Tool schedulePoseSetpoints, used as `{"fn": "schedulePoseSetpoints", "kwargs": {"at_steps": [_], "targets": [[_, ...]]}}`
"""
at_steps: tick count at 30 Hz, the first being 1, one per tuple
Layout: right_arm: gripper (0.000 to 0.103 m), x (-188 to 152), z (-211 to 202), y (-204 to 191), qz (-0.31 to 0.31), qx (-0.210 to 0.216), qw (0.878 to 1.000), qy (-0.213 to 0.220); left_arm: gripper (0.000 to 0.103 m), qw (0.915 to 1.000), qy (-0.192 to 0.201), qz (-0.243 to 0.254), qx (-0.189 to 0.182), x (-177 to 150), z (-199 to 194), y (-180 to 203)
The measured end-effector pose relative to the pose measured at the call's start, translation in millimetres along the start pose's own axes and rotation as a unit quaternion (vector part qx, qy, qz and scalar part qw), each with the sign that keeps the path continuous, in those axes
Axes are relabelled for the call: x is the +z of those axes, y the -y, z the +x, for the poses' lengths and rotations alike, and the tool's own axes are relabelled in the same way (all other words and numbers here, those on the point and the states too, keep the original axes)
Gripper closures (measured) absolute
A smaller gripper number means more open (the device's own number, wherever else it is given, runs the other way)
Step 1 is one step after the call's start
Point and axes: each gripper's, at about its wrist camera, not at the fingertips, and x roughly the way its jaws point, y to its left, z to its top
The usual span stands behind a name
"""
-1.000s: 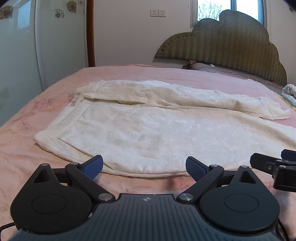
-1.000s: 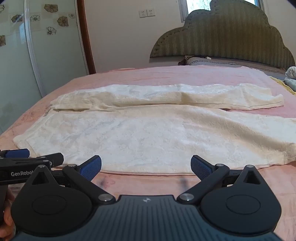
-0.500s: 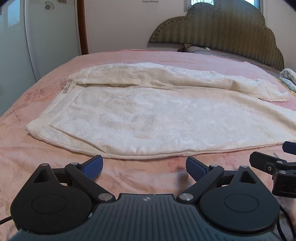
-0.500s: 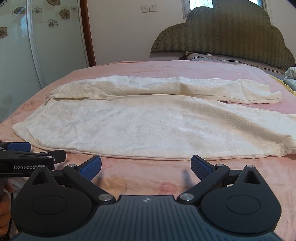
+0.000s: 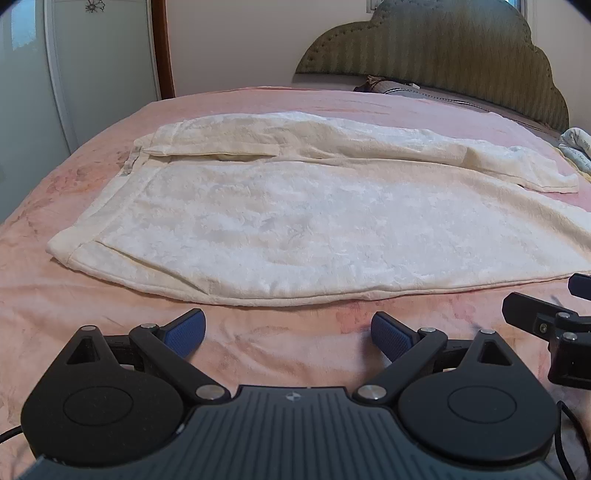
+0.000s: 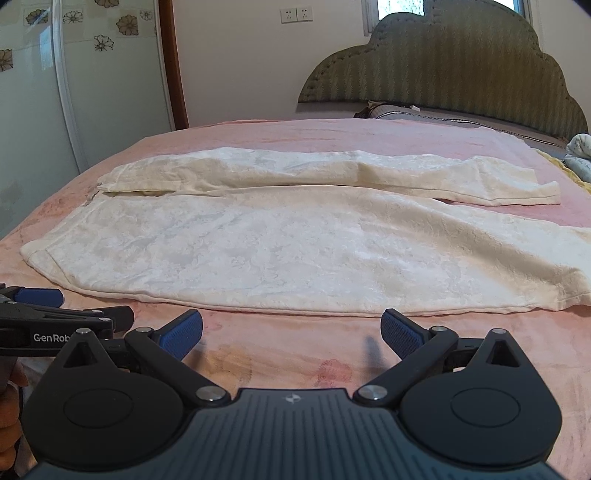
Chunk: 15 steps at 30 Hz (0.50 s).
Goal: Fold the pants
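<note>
Cream pants point(image 5: 306, 229) are laid flat on a bed point(image 5: 258, 347) covered by a pink, faintly patterned blanket. The waistband is turned toward the left edge of the bed, the legs toward the right edge. One leg lies nearer the foot edge and is spread wide; the other leg point(image 6: 332, 173) lies behind it, toward the headboard, and the two diverge at the hems.

The left gripper point(image 5: 288, 332) is held just short of the near hem line of the pants; its blue-padded jaws are spread wide with nothing between them, over bare blanket. The right gripper point(image 6: 291, 334) is held likewise at the foot edge, jaws spread apart and empty, not touching the cloth. Each gripper is seen at the margin of the other's view.

Room: an upholstered, scalloped olive headboard point(image 6: 443, 62) is noted at the far end, with a dark pillow point(image 6: 406, 110) at its base. A bundle of pale patterned cloth point(image 6: 580, 151) is seen at the far right corner of the bed. A cream wall carries two sockets point(image 6: 296, 14); a brown door frame point(image 6: 173, 62) and a frosted glass panel with flower prints point(image 6: 103, 44) stand at left. A window is partly seen above the headboard.
</note>
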Motion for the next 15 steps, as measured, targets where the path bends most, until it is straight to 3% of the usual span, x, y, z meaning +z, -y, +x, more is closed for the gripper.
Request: {"fn": "schedulePoseSetpoints", "kwargs": {"at_steps": [15], "targets": [[0.000,-0.2,2.3,-0.8,0.004,0.002,1.000,-0.003,0.004,1.0000,-0.004,0.007,0.003,-1.2,2.4,1.9]]}}
